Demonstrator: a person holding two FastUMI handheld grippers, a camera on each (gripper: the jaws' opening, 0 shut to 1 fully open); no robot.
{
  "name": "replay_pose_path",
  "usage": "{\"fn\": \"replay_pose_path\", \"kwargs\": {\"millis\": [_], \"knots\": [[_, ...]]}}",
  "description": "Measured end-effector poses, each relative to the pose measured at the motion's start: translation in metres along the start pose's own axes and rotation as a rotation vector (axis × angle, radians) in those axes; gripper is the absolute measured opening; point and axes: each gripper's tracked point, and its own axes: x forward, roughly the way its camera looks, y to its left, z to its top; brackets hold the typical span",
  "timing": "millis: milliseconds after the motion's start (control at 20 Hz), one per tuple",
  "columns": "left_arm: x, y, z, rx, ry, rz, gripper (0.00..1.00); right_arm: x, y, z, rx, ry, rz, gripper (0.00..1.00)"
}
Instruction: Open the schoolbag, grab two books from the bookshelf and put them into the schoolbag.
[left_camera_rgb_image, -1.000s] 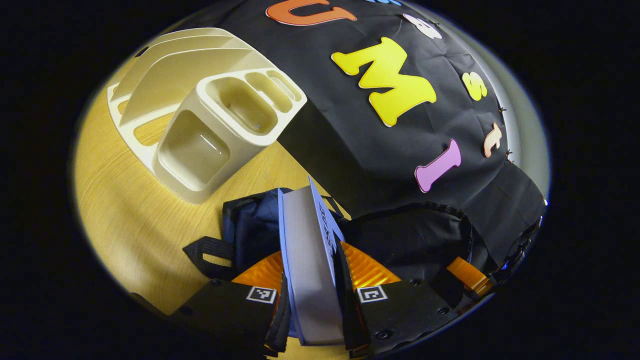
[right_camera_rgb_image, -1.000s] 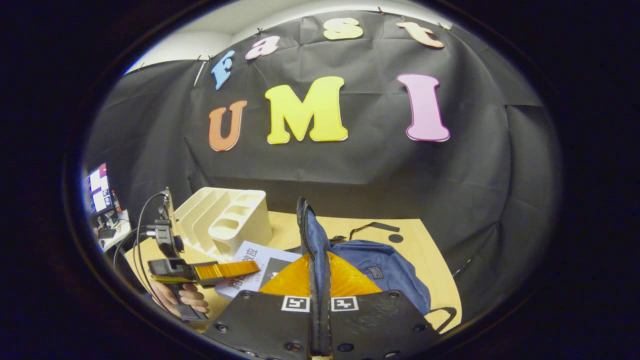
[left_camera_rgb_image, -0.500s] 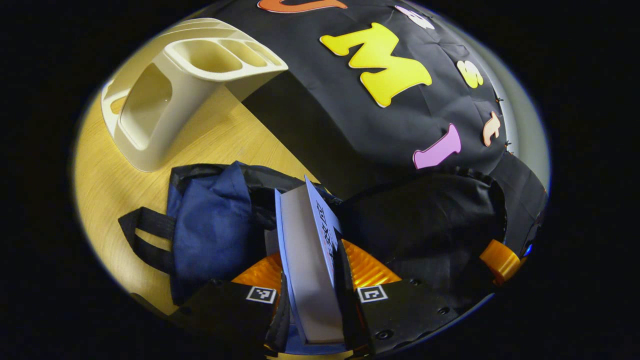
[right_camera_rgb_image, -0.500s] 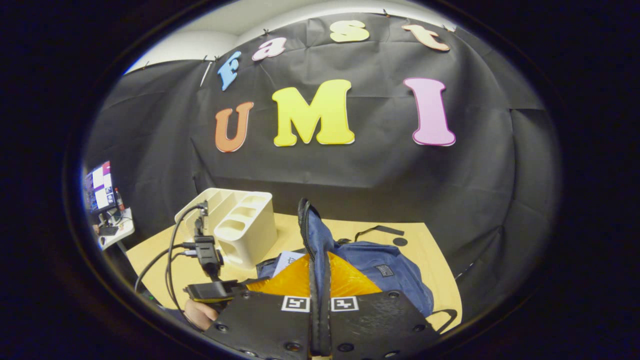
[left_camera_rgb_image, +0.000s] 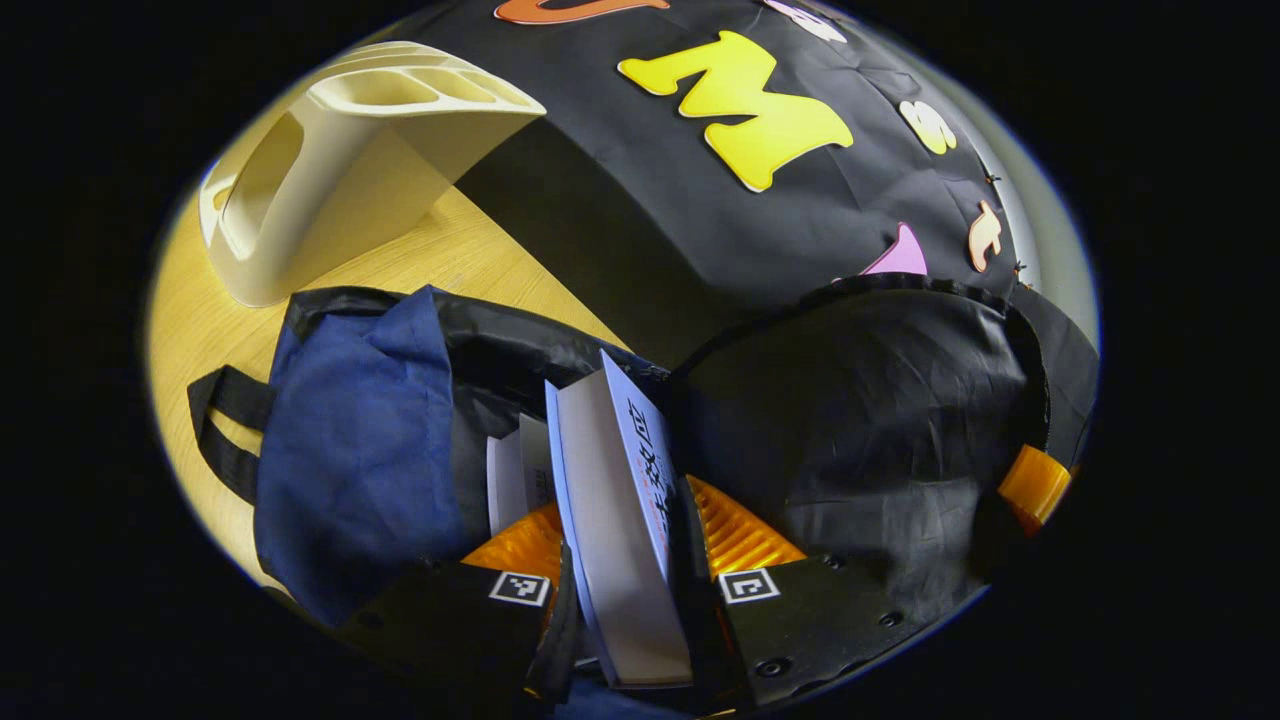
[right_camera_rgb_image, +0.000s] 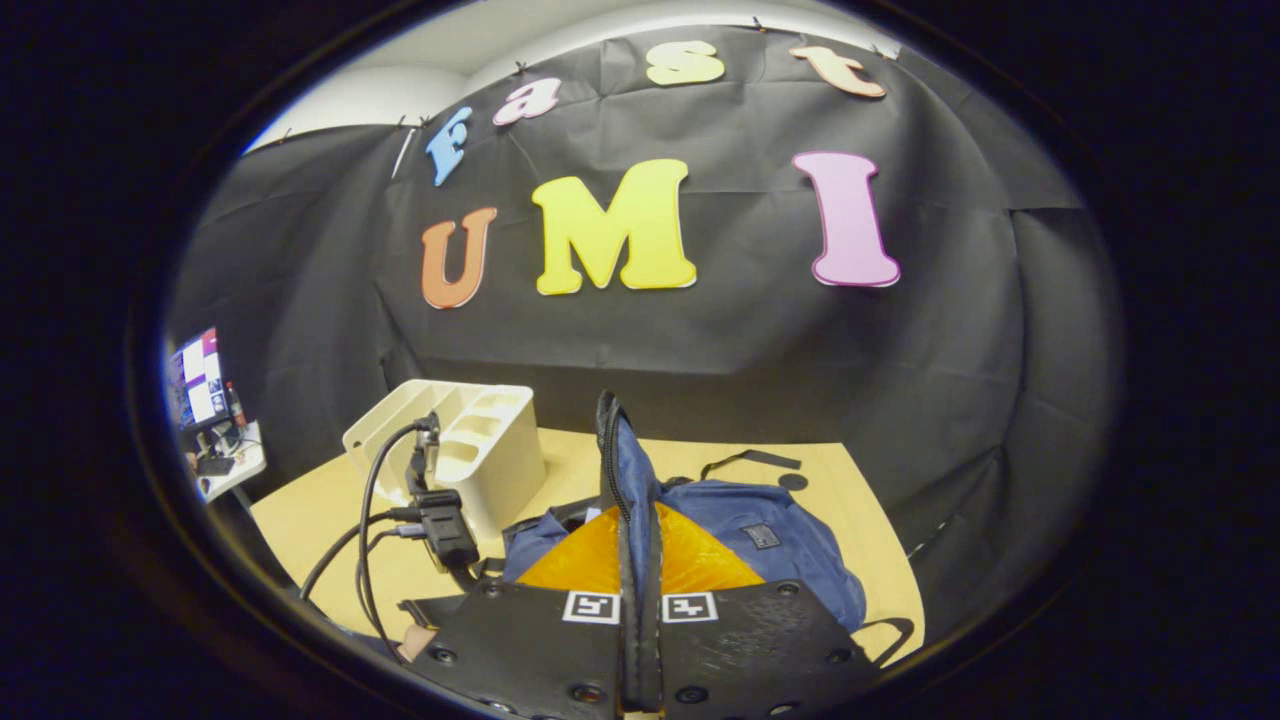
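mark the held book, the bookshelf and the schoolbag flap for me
held book (left_camera_rgb_image: 620, 520): left gripper view, on its page edge between the fingers.
bookshelf (right_camera_rgb_image: 490, 450): right gripper view, on its front wall.
schoolbag flap (right_camera_rgb_image: 628, 470): right gripper view, on the blue fabric above the pinching fingers.

The schoolbag (left_camera_rgb_image: 350, 450) is matt blue cloth with a black lining, the book (left_camera_rgb_image: 615, 530) smooth paper, the bookshelf (left_camera_rgb_image: 330, 160) glossy cream plastic, the table (left_camera_rgb_image: 440, 260) light wood.
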Motion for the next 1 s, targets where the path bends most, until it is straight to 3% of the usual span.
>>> {"fn": "replay_pose_path", "kwargs": {"millis": [150, 250, 500, 650, 950, 1000], "knots": [[0.001, 0.003, 0.005, 0.023, -0.003, 0.013, 0.52, 0.0, -0.006, -0.005, 0.002, 0.006, -0.019, 0.0], [0.001, 0.004, 0.007, 0.091, -0.008, 0.016, 0.63, 0.0, -0.011, -0.007, 0.01, 0.01, -0.028, 0.01], [-0.004, 0.014, 0.015, 0.224, 0.008, 0.054, 0.78, -0.002, -0.018, -0.017, 0.024, 0.028, -0.05, 0.01], [-0.009, 0.031, 0.021, 0.287, 0.013, 0.124, 0.88, 0.001, -0.017, -0.029, 0.04, 0.052, -0.053, 0.02], [-0.039, 0.046, 0.036, 0.32, -0.011, 0.162, 0.89, -0.002, -0.019, -0.053, 0.042, 0.088, -0.091, 0.03], [-0.045, 0.049, 0.038, 0.327, -0.019, 0.165, 0.89, -0.004, -0.02, -0.056, 0.036, 0.094, -0.107, 0.1]]}}
